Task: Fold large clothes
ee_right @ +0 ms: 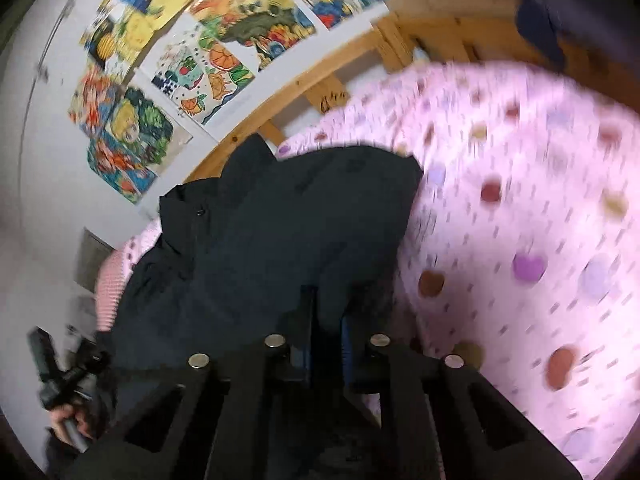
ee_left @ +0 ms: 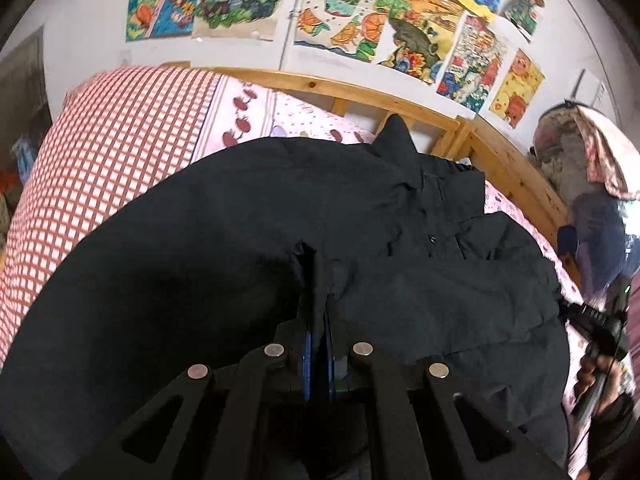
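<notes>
Close to the left camera, the left gripper [ee_left: 318, 316] has its two fingers squeezed together on a fold of the black jacket [ee_left: 248, 248]. The cloth goes right down between the blue pads [ee_left: 308, 354], so it is pinched tight. In the right camera, the right gripper [ee_right: 326, 320] is also clamped on the black jacket [ee_right: 260, 248], with a bunch of dark cloth stuck between its fingers. The jacket is big and dark, and it is spread over the bed. It has a small button [ee_left: 432, 238] and a collar part that sticks up near the far side. Under the jacket is a pink sheet [ee_right: 520, 220] with coloured dots and little marks on it. To the left of the jacket, in the left camera, is a red and white checked pillow [ee_left: 104, 152]. At the right edge of the left camera a hand [ee_left: 596, 376] holds the handle of the other gripper, and at the left edge of the right camera another hand [ee_right: 66, 424] holds a handle too. Behind the bed is a wooden bed frame [ee_left: 360, 94]. Farther back is a white wall with lots of bright drawings [ee_left: 348, 8] stuck on it. The right camera picture is blurry.
</notes>
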Available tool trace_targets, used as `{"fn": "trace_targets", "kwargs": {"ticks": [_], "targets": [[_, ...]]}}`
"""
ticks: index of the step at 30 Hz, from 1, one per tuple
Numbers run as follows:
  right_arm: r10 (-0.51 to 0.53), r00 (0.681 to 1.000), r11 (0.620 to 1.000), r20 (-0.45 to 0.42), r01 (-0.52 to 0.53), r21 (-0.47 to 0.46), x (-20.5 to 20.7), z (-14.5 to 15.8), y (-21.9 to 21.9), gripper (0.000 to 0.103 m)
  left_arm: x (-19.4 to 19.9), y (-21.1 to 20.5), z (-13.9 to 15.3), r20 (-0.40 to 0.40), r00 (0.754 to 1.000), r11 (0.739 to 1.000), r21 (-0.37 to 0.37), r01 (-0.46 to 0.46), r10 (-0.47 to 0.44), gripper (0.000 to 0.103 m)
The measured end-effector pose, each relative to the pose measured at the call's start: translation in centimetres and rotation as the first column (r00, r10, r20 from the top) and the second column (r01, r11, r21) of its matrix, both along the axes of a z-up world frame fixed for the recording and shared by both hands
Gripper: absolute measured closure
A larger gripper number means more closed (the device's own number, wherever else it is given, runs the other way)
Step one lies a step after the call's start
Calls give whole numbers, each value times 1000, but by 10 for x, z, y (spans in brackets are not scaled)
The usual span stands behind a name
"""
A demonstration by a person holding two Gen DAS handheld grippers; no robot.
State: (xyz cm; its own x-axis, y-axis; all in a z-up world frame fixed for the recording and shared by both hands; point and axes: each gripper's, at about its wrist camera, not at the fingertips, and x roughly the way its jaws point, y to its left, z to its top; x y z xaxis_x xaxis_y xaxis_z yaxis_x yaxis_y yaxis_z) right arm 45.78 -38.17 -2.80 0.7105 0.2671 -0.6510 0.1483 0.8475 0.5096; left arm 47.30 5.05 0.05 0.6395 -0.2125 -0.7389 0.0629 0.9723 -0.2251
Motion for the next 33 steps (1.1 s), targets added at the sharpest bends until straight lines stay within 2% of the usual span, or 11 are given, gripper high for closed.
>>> {"fn": "trace_targets", "kwargs": {"ticks": [5,10,12,17,18,23,25,26,28,30,33], "targets": [[-39,995,979,94,57,-196,-7,68,3,97,-9,-21,12,34,996,996,-13,87,-86,98],[-45,996,911,82,74,-405,-1,97,0,97,-9,-64,14,40,985,979,125,161,-167,98],[-43,998,848,45,60,-526,4,85,5,97,-4,-73,8,9,985,975,147,168,-171,98],[-66,997,748,-30,30,-663,18,54,6,97,12,-80,-22,-82,983,969,177,175,-162,96],[-66,997,711,-47,14,-703,24,42,11,97,13,-81,-26,-88,983,967,185,177,-163,96],[-68,994,617,-86,-26,-787,33,23,33,93,15,-84,-38,-131,979,959,220,181,-155,90],[-74,995,632,-72,-10,-775,29,31,32,89,10,-75,-29,-112,983,970,182,163,-144,86],[-75,995,649,-70,-5,-761,24,35,32,80,7,-67,-23,-97,987,978,155,140,-126,78],[-60,997,697,-45,9,-717,16,51,29,59,1,-50,-12,-70,994,991,96,94,-88,48],[-31,1000,722,-6,18,-692,8,62,32,47,-10,-29,1,-27,999,999,17,41,-41,32],[40,999,745,28,-11,-666,-1,82,54,44,-33,1,20,7,1000,995,-93,-18,19,28]]}}
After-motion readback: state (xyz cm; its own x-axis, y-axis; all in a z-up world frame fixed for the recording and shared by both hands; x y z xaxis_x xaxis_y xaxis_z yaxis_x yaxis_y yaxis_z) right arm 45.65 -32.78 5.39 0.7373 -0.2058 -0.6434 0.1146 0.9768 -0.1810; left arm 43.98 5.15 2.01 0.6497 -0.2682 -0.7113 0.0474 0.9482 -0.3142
